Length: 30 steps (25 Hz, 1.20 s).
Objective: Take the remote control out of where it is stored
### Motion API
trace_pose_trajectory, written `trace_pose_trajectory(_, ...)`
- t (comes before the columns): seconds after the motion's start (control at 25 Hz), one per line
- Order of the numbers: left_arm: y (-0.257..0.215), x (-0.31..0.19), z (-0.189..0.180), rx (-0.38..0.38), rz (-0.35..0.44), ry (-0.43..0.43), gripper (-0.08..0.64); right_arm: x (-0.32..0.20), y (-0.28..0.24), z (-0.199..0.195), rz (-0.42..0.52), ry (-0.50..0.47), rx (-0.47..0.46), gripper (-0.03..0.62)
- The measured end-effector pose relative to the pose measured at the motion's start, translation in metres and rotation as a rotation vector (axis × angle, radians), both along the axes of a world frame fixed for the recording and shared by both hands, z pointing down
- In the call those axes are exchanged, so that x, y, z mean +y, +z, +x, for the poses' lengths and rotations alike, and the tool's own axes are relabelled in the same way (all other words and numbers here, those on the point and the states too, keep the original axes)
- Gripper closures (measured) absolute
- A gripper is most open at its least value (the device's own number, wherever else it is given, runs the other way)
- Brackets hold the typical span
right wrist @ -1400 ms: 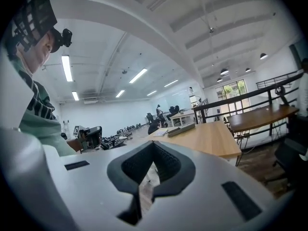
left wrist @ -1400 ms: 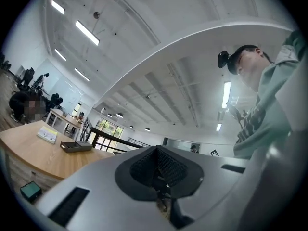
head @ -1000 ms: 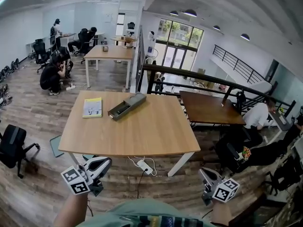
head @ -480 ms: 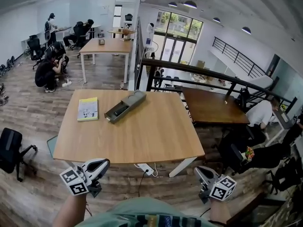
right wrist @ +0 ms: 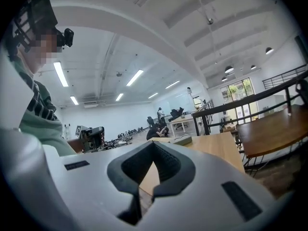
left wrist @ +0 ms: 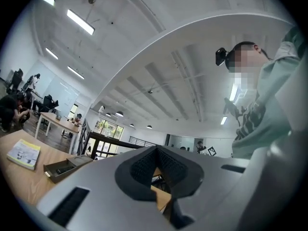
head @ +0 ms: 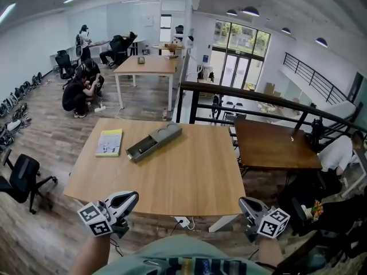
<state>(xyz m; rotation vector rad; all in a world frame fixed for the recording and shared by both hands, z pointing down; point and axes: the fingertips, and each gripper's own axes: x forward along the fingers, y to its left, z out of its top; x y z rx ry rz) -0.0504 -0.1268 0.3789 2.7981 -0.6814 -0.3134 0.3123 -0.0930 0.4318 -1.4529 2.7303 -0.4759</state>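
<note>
Remote control (head: 144,147) is well away from my tools. My left gripper (head: 133,196) and right gripper (head: 243,201) both have their jaws closed together on nothing, and they hover at the near edge of the wooden table (head: 189,176). On the table's far left, the remote lies inside a long grey case (head: 169,132). A yellow booklet (head: 109,142) lies just left of the case.
</note>
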Motion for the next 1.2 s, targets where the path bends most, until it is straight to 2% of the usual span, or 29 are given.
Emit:
trace_pose_trajectory(0.12, -0.004, -0.006, 0.031, 0.013, -0.006, -0.037, 0.566, -0.02, 0.005, 0.031, 0.0, -0.034, -0.023, 0.588)
trace_pose_trajectory(0.32, 0.005, -0.011, 0.078, -0.03, -0.03, -0.074, 0.566, -0.042, 0.023, 0.078, -0.012, -0.069, -0.059, 0.588)
trace_pose_trajectory(0.56, 0.005, -0.031, 0.115, -0.083, -0.045, -0.067, 0.566, -0.063, 0.039, 0.109, -0.034, -0.061, -0.117, 0.588)
trace_pose_trajectory(0.72, 0.002, -0.05, 0.129, -0.08, -0.06, -0.048, 0.566, -0.073, 0.046, 0.12, -0.068, -0.041, -0.125, 0.588)
trace_pose_trajectory(0.88, 0.021, -0.082, 0.135, -0.074, -0.088, -0.01, 0.566, -0.094, 0.051, 0.123, -0.076, -0.017, -0.108, 0.588)
trace_pose_trajectory(1.04, 0.039, -0.135, 0.134, -0.055, -0.098, 0.049, 0.566, -0.127, 0.055, 0.122, -0.076, 0.04, -0.074, 0.588)
trace_pose_trajectory(1.2, 0.041, -0.202, 0.124, -0.031, -0.105, 0.111, 0.566, -0.161, 0.054, 0.112, -0.126, 0.129, -0.081, 0.588)
